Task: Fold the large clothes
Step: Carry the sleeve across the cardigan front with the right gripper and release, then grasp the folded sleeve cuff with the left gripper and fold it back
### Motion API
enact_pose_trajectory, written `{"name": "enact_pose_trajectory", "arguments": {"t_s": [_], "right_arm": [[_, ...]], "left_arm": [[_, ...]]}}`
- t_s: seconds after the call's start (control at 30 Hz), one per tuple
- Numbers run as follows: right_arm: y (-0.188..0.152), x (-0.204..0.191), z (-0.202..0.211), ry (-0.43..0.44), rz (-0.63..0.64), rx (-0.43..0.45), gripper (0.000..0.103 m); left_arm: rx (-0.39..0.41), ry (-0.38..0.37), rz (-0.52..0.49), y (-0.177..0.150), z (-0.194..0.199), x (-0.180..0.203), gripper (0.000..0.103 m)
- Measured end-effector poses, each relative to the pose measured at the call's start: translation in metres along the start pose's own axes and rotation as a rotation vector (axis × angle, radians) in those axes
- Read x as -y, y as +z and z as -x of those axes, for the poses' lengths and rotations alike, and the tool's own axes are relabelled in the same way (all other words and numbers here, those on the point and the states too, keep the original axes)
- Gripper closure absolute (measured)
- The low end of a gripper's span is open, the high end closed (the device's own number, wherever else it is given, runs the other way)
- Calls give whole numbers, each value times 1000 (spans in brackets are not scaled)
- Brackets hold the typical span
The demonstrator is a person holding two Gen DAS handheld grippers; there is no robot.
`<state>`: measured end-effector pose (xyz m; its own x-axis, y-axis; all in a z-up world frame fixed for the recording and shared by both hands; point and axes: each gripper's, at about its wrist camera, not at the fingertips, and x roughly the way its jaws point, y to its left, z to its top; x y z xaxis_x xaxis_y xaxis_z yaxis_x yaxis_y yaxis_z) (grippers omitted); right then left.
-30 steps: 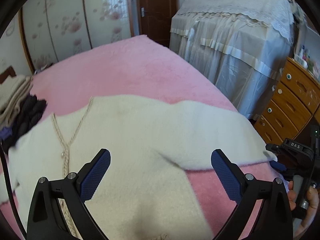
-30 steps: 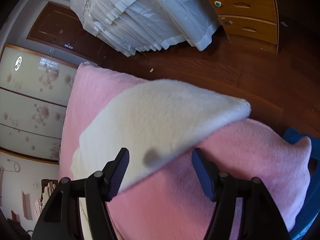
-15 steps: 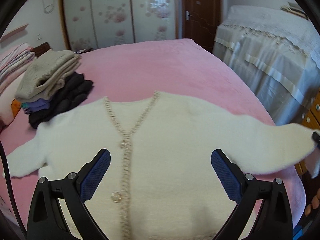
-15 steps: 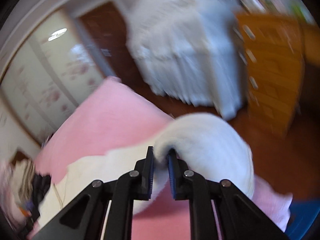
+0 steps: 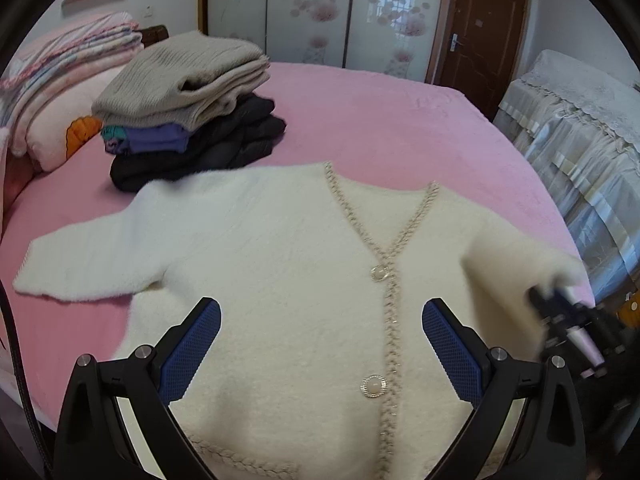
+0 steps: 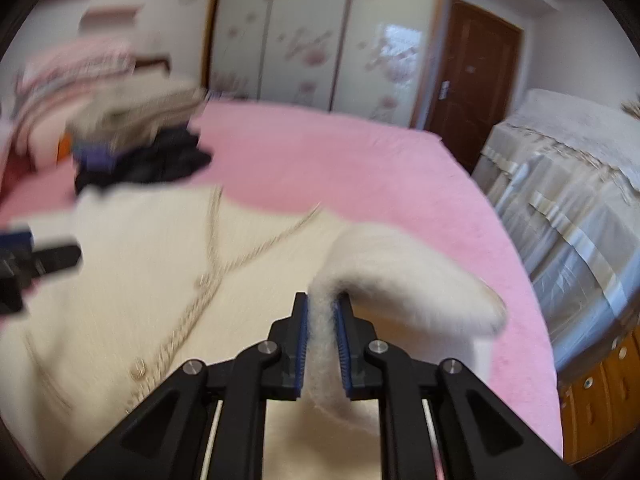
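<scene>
A cream fuzzy cardigan (image 5: 288, 264) with braided trim and pearl buttons lies face up on the pink bed (image 5: 380, 120); it also shows in the right wrist view (image 6: 120, 280). My left gripper (image 5: 320, 344) is open and empty, hovering above the cardigan's lower front. My right gripper (image 6: 323, 320) is shut on the cardigan's right sleeve (image 6: 400, 280), lifted and curled over the body. The right gripper shows blurred at the right edge of the left wrist view (image 5: 560, 300). The other sleeve (image 5: 88, 256) lies flat at left.
A stack of folded clothes (image 5: 188, 96) sits on the bed behind the cardigan. Folded bedding (image 5: 52, 72) lies far left. A cloth-covered piece of furniture (image 5: 580, 128) and wooden drawers (image 6: 600, 392) stand right of the bed. A brown door (image 5: 480, 28) is behind.
My right gripper closed on the sleeve end and carried it up and left over the cardigan. My left gripper swung left, staying open.
</scene>
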<state>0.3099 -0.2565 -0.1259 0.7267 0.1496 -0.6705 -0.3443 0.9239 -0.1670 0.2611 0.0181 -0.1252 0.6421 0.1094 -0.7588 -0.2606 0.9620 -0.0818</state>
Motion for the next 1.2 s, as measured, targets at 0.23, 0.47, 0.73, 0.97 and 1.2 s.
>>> {"name": "enact_pose_trajectory", "arguments": {"t_s": [0.23,0.47,0.73,0.97,1.2], "right_arm": [[-33,-48,-44,-37,105,-161,72],[-28,-72,14,7,24,-90,69],[-44,-43,65,-66,-153,-31,64],[-67,5,71,-106,-323,-87,64],[-90,41,72,-104,-455,-123,64]], "left_arm": [[-86,-47,31,-12,-28,-15,3],[-101,-123,-5,-15,-31,-1,3],[-89,-212,-206,-2,-34,84,3],[-56,-160,-512,-7,-51,190,3],[-77,-7,-707,-27,-89,260,3]]}}
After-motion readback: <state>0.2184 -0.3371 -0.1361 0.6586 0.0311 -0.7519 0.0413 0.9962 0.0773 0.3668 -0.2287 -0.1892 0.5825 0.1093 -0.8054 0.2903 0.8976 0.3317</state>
